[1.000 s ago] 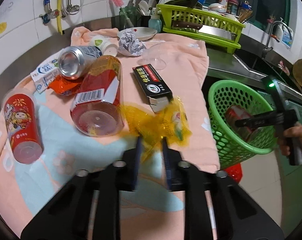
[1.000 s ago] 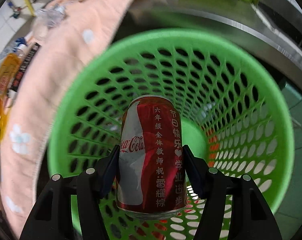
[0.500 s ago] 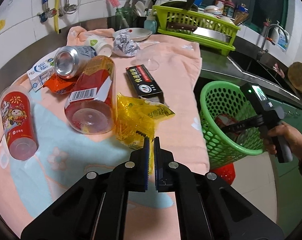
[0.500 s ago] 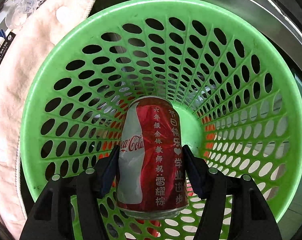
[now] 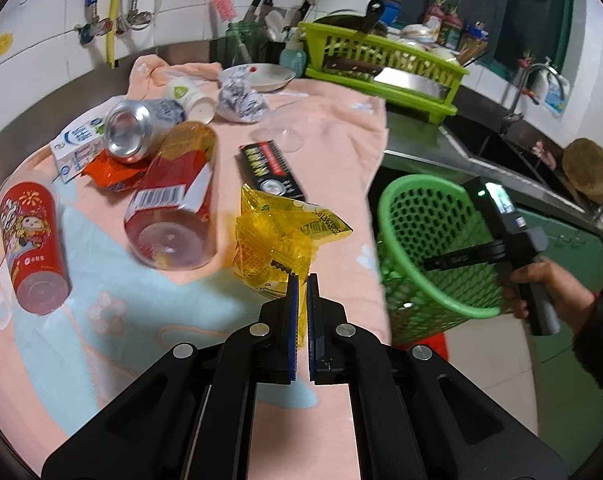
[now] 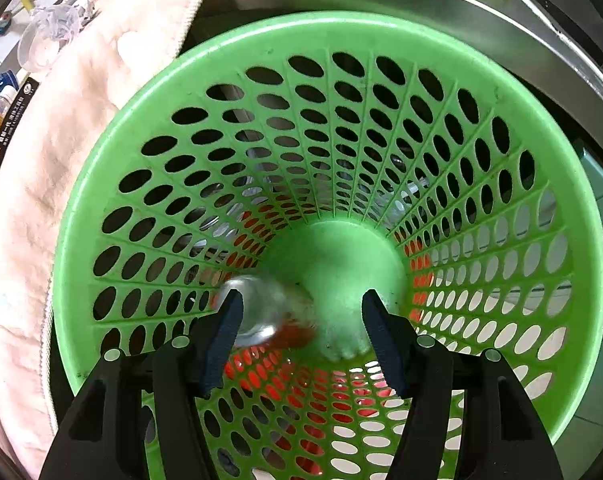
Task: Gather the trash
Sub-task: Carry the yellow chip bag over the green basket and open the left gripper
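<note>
Kitchen tiles and a steel counter frame the job, with a pink towel spread over the counter and litter lying across it. Only a small part of the collecting looks done. In the right wrist view a red soda can, blurred, lies low inside the green basket, just ahead of the right gripper, whose jaws stand wide apart and hold nothing; so one item is in. The basket sits off the counter's edge, just beside the hanging towel.

The left gripper has its jaws pinched nearly together on the near corner of a yellow wrapper, which hangs lifted just above the towel, near the basket but not yet over it. That would be the second piece.

Left on the towel:
- a big red-labelled clear bottle on its side
- a red printed cup on its side
- a silver can
- a black carton
- an orange wrapper and a white-blue carton
- a small white cup, a crumpled foil ball and a clear plastic cup

Most of the work remains, by my judgement.
</note>
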{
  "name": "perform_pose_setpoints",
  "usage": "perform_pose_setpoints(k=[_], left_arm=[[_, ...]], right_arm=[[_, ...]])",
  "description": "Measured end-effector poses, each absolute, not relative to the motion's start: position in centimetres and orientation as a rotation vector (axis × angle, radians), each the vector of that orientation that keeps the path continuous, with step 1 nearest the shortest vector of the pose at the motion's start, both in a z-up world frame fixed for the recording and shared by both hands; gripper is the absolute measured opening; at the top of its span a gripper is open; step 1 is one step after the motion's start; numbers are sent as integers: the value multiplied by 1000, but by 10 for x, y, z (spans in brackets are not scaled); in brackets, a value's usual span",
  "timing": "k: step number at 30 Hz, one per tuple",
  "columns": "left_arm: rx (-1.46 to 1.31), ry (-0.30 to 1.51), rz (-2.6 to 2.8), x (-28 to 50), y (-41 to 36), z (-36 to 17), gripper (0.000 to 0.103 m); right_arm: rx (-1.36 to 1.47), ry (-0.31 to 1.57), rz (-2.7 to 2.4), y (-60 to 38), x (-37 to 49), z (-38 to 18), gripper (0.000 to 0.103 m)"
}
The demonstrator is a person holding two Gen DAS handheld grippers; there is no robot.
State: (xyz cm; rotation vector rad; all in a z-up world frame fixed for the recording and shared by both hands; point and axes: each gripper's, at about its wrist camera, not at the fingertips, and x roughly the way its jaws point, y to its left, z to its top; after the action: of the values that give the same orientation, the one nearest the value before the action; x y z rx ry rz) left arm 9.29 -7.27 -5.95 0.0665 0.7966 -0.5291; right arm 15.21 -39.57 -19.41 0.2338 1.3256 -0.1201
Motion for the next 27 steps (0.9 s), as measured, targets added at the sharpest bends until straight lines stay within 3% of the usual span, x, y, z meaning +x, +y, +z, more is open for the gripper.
perform_pose_setpoints(k=[11, 21, 27], left_arm=[[77, 775, -725, 79, -136, -36, 2], [130, 869, -902, 78, -239, -65, 3], [191, 932, -945, 77, -291, -89, 4]], right_arm=[[198, 1161, -138, -407, 117, -119, 66], [184, 1041, -181, -441, 67, -55, 68], [209, 1007, -214, -466, 52, -51, 70]])
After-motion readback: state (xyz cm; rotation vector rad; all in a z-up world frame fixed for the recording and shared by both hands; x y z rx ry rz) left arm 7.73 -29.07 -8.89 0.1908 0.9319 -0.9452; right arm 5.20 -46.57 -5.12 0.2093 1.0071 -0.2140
